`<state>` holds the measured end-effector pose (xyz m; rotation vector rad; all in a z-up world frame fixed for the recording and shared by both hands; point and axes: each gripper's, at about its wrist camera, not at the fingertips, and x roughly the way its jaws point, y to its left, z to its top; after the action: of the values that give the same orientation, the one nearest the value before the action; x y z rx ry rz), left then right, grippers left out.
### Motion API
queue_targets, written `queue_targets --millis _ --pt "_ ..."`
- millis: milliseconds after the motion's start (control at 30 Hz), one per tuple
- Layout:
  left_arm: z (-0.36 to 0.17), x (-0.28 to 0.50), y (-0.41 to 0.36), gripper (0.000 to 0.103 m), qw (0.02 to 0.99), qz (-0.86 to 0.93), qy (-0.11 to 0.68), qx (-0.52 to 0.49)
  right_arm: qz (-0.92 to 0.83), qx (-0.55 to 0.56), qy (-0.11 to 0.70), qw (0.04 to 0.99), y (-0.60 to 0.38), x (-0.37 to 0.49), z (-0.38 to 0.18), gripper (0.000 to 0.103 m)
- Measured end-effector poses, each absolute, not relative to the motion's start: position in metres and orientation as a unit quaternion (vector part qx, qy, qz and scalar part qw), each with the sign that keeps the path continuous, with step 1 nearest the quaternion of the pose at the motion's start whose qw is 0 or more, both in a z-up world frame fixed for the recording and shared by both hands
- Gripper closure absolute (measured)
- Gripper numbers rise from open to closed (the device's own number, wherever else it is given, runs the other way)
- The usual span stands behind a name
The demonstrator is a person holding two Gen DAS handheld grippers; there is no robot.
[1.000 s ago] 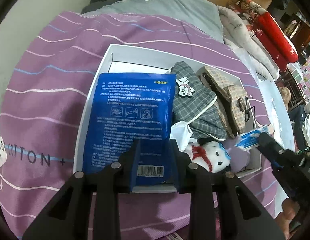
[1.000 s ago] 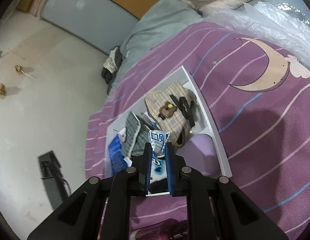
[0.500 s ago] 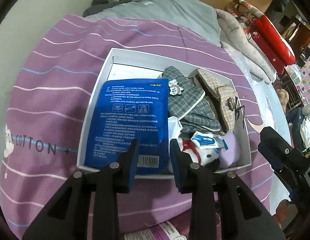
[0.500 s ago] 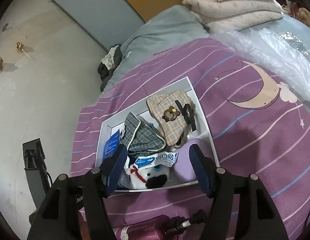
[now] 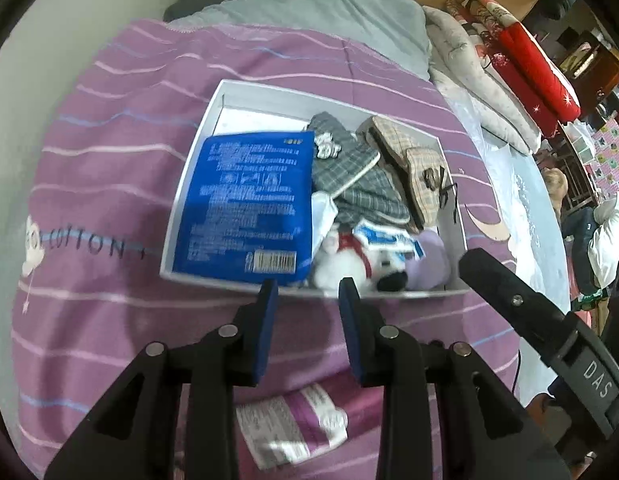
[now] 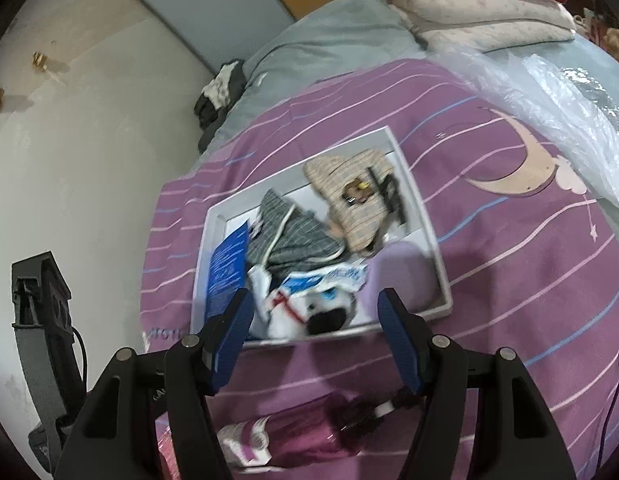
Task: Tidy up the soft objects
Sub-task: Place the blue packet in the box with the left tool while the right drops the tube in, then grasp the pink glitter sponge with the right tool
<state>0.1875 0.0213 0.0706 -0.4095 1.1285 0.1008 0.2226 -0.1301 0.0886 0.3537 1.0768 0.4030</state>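
A white box sits on the purple bedspread. In it lie a blue flat pack, a grey plaid cloth, a beige plaid hat, a white plush toy, a small blue-and-white packet on the toy, and a lilac soft item. My left gripper is open and empty in front of the box's near wall. My right gripper is wide open and empty above the near edge.
A pink pump bottle lies on the bedspread in front of the box. Folded quilts and clear plastic lie to the right. A grey blanket lies beyond. Bare floor is to the left.
The right gripper opened and left the small packet on the plush toy, then drew back. The left gripper let go of the blue pack, opened and drew back from the box.
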Motion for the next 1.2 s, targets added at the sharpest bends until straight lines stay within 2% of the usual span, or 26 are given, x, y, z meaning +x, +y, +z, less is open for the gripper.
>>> queue_targets --millis 400,567,800,1200 --pt "0.107 0.12 0.067 0.07 0.813 0.19 0.519 -0.183 0.233 0.138 0.55 0.79 -0.091 0.203 0.096 0.038" --pt "0.123 0.092 0.099 0.063 0.806 0.247 0.507 -0.18 0.273 0.104 0.568 0.77 -0.053 0.196 0.085 0.038" --pt "0.13 0.078 0.108 0.063 0.812 0.233 0.506 -0.173 0.334 0.022 0.593 0.732 0.005 0.168 0.073 0.038" --pt "0.131 0.057 0.131 0.063 0.804 0.253 0.513 -0.163 0.436 -0.024 0.639 0.633 0.058 0.113 0.054 0.038"
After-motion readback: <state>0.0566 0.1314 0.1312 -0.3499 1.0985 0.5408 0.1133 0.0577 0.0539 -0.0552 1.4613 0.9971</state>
